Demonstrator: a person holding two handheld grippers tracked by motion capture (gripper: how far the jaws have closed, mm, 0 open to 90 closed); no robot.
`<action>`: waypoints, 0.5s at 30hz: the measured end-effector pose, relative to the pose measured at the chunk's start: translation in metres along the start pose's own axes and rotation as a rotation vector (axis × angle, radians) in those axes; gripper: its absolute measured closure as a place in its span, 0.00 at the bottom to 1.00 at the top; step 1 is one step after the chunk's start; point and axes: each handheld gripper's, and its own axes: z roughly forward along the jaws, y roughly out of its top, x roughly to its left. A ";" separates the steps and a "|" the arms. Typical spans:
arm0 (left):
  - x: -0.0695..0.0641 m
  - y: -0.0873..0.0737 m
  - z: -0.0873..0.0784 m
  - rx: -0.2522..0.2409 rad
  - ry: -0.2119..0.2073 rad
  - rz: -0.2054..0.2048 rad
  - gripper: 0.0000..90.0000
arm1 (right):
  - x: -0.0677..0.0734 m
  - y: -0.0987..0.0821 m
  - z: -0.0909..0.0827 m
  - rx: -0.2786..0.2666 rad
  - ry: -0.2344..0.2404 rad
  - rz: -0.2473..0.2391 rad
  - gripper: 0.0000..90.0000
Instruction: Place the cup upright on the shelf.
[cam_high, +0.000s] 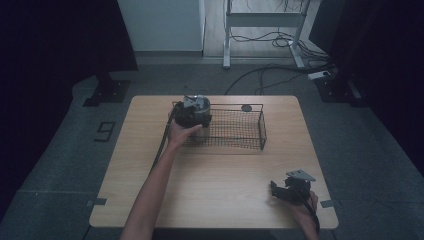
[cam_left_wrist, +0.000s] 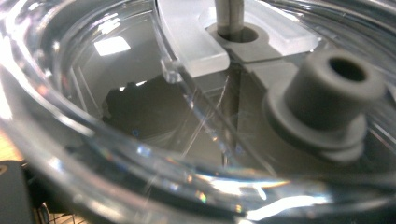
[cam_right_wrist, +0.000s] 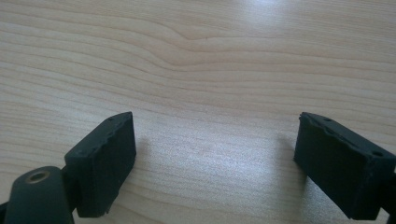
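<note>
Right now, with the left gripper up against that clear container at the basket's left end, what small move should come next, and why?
Probably lower the clear container a little further into the wire basket. The high view shows the left gripper at the basket's left end with the container, and whether it already rests on the mesh is unclear. The right gripper is open over bare table, so it need not move.

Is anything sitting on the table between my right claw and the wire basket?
Nothing visible. The right claw rests open near the table's front right corner, and bare wood runs from it to the wire basket. The left claw is at the basket's far left end, against a clear container.
</note>
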 end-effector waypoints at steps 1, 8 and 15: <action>0.000 0.000 0.000 0.000 -0.001 -0.002 0.04 | 0.000 0.000 0.000 0.000 0.000 0.000 0.14; -0.003 -0.003 0.003 0.000 0.000 -0.001 0.04 | 0.000 0.000 0.000 0.000 0.000 0.000 0.14; -0.006 -0.006 0.007 0.019 0.013 0.013 0.04 | 0.000 0.000 0.000 0.000 0.000 0.000 0.14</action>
